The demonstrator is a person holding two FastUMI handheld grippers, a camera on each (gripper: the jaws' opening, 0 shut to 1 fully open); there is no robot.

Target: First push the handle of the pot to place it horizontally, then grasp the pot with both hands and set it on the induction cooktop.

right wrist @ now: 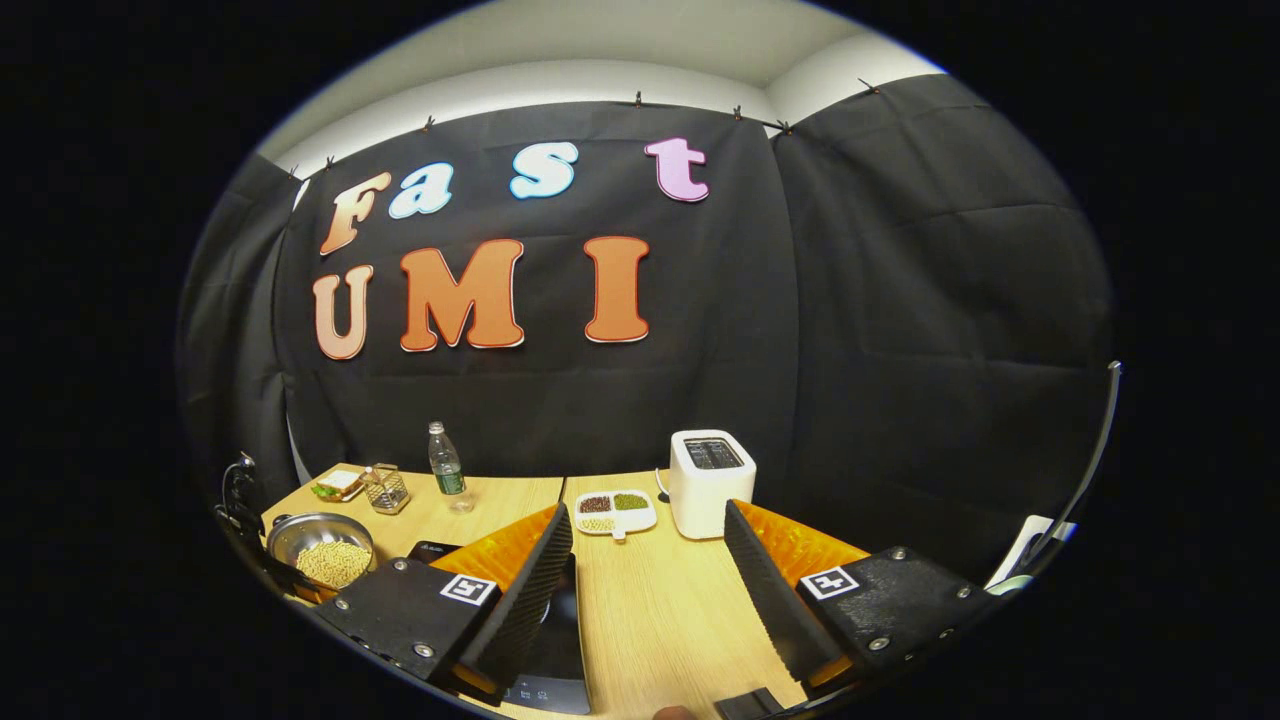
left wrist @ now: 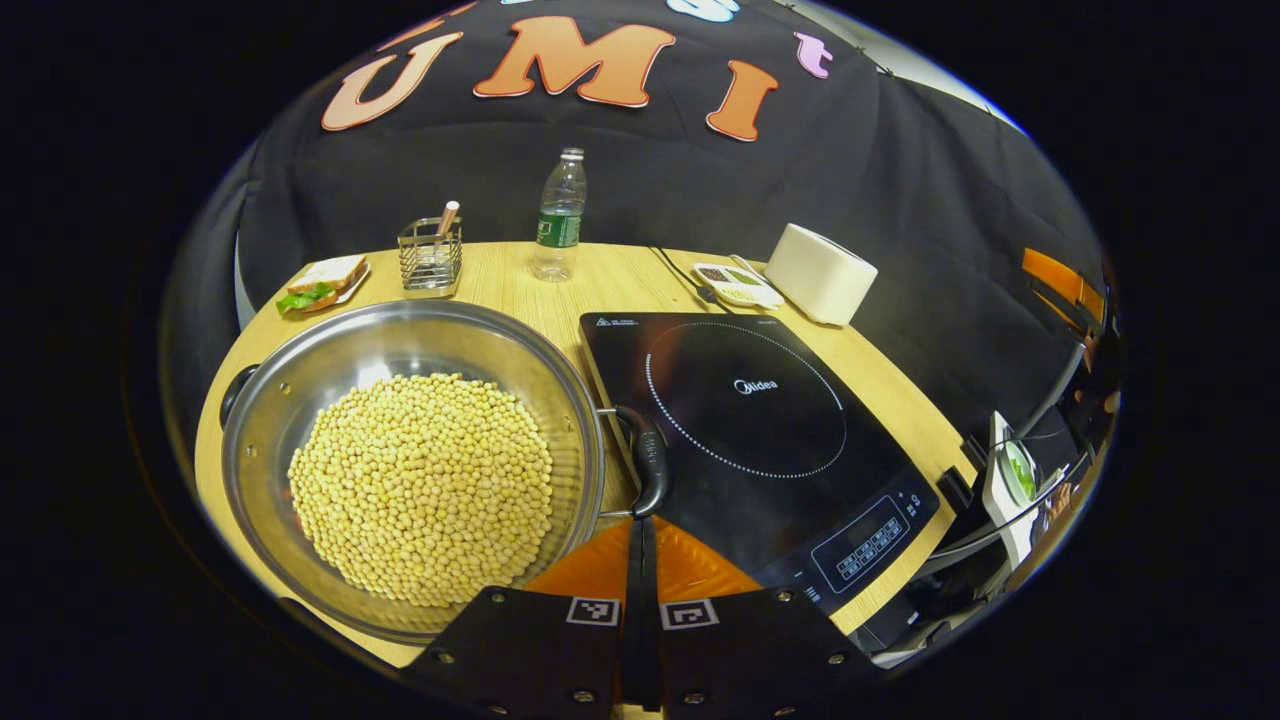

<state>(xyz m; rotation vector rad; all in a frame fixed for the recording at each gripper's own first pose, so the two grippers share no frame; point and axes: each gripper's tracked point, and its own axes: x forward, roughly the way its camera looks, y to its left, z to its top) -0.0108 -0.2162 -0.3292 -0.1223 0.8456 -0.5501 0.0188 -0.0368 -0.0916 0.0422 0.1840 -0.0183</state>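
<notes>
Pot not yet on the cooktop; left gripper at the handle.

The left gripper (left wrist: 640, 560), fingers pressed together with nothing between them, points at the black side handle (left wrist: 648, 458) just ahead of its tips; whether it touches is not clear. The steel pot (left wrist: 300, 390), filled with soybeans (left wrist: 422, 488), sits on the wooden table (left wrist: 600, 275) ahead and to its left, and the induction cooktop (left wrist: 760, 420) lies ahead and to its right, bare. The right gripper (right wrist: 648, 580) is spread wide and empty, with the toaster (right wrist: 710, 482) ahead and the pot far off to its left. Judged from this, the handle push is in hand or just finishing; the two-handed grasp and lift remain.
</notes>
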